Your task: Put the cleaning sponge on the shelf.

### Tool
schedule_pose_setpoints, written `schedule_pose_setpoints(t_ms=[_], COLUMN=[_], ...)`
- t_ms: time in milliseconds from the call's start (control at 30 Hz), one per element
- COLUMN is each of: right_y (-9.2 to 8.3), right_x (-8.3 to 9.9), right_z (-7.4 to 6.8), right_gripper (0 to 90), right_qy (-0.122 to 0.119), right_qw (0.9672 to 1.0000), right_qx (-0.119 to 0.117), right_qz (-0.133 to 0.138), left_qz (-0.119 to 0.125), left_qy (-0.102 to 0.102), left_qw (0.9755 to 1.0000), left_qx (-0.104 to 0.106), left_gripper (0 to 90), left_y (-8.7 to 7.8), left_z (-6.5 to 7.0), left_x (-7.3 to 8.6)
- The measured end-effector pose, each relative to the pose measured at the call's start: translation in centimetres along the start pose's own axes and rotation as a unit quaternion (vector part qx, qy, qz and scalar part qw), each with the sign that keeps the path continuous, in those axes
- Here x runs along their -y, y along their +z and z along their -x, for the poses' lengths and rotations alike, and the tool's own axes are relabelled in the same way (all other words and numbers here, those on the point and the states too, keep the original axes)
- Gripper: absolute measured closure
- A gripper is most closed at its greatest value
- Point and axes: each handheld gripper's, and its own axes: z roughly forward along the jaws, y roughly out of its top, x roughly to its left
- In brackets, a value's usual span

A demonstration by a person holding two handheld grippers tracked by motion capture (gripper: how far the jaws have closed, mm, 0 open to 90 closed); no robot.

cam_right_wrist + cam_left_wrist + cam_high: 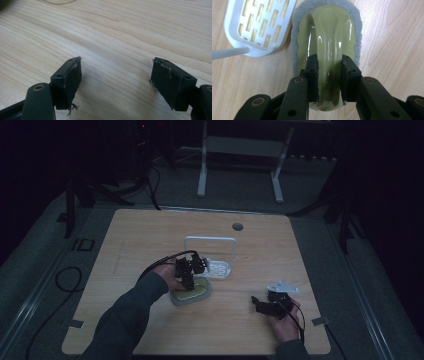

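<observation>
Two grippers: the left gripper pinches the scrubber's glossy handle, which may slip beside the white rack; the right gripper rests spread wide.

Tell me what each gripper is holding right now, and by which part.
The left gripper is clamped on the scrubber by its glossy green handle ridge. The right gripper is open over bare table, holding nothing.
</observation>
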Motion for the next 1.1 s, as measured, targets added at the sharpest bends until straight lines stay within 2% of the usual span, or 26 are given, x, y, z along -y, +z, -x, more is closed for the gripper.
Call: schedule_pose_setpoints(t_ms=[533,633,767,867,1100], right_y=[0.0,0.0,0.0,0.0,0.0], right_x=[0.0,0.0,0.0,0.0,0.0], right_z=[0.0,0.0,0.0,0.0,0.0], right_gripper=[24.3,24.2,24.2,24.2,24.2], right_qy=[0.000,0.000,0.000,0.000,0.000], right_qw=[1.0000,1.0000,1.0000,1.0000,1.0000], right_qx=[0.000,0.000,0.000,0.000,0.000], right_qz=[0.000,0.000,0.000,0.000,0.001], left_qz=[0.006,0.014,0.020,0.024,0.030], left_qy=[0.021,0.025,0.030,0.036,0.060], left_qw=[0.9997,0.9991,0.9985,0.9984,0.9965], left_qx=[-0.014,-0.030,-0.040,-0.036,-0.051], left_gripper=[71.5,71.6,71.6,71.6,71.6], left_y=[-1.4,-1.6,-1.8,-1.8,-1.6], left_z=[0.2,0.3,0.4,0.5,0.8], left_x=[-1.1,-1.3,-1.6,-1.7,-2.1])
